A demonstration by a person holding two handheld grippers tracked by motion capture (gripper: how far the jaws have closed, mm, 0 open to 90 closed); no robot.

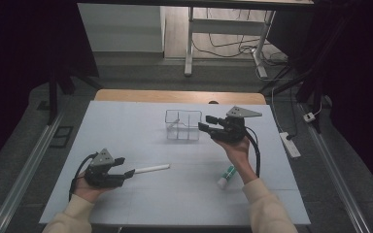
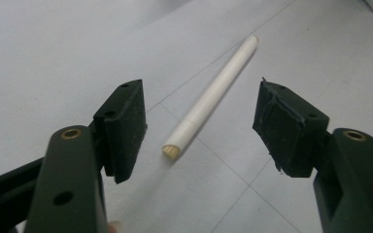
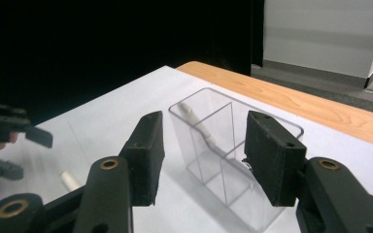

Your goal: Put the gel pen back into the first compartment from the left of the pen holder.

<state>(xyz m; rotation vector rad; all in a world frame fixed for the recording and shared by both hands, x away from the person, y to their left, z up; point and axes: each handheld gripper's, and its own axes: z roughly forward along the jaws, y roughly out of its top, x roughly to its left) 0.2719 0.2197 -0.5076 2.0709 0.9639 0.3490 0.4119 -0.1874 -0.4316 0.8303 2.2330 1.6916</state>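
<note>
lying flat on the desk (image 1: 126, 126), well in front of the clear divided organizer (image 1: 183, 124) and off to its left: a white pen (image 1: 151, 169), long axis pointing roughly toward the organizer's side of the desk. placed that way, likely, because sorting is under way, with one white pen (image 3: 194, 118) already leaning inside a far compartment of the organizer, tip up against the wall.

left tool (image 1: 126, 166) set low at the pen's near end, released, pads (image 2: 124, 127) spread either side of the pen's butt without touching it. pen (image 2: 213, 94) running away between the pads, so a straight push forward and a squeeze would seem enough to take it. held level and close to the desk for exactly that, by the look of it.

right tool (image 1: 208, 123) held just right of the organizer, released, nothing between its pads (image 3: 148, 154); seen through them, the organizer (image 3: 233, 160) stands with its partitions plain. probably hovering there after a drop or ready to steady the box, though which cannot be told.

farther out, in front and to the right of the organizer, near the right forearm: a small white tube with a green band (image 1: 226, 176), lying on its side, untouched, perhaps next in line.

beyond the organizer, bare wooden edge (image 1: 175, 95) of the desk showing past the white sheet.
</note>
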